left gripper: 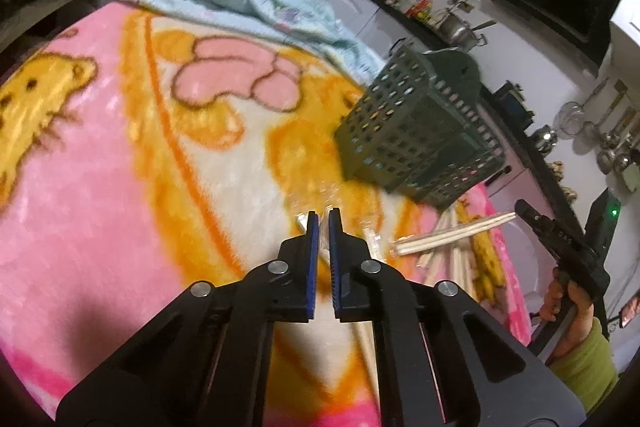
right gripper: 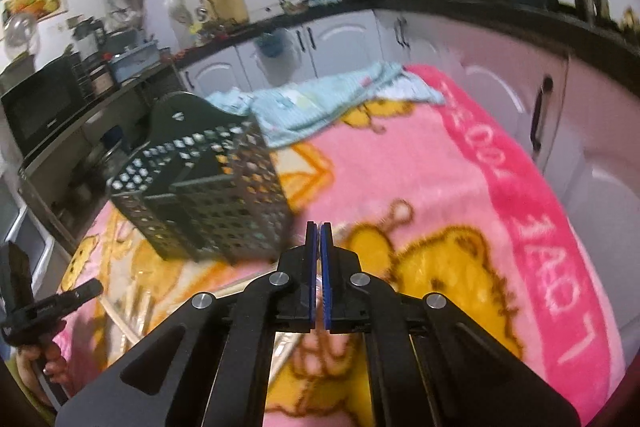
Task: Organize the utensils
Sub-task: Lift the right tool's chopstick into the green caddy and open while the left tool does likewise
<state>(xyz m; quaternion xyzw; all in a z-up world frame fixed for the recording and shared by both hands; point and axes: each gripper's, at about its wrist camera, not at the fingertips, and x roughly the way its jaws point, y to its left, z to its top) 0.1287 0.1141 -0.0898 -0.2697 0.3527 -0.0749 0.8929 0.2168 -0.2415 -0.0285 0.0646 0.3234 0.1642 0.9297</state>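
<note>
Left gripper (left gripper: 323,217) shut on clear utensil (left gripper: 370,239); basket (left gripper: 416,131) near blanket edge.

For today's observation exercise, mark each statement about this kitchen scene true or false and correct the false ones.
1. The green basket stands on a pink blanket. True.
2. Wooden chopsticks lie inside the basket. False: they lie on the blanket beside it.
3. A light blue towel lies behind the basket. True.
4. The right hand-held gripper is wide open. False: its jaws are shut.
</note>
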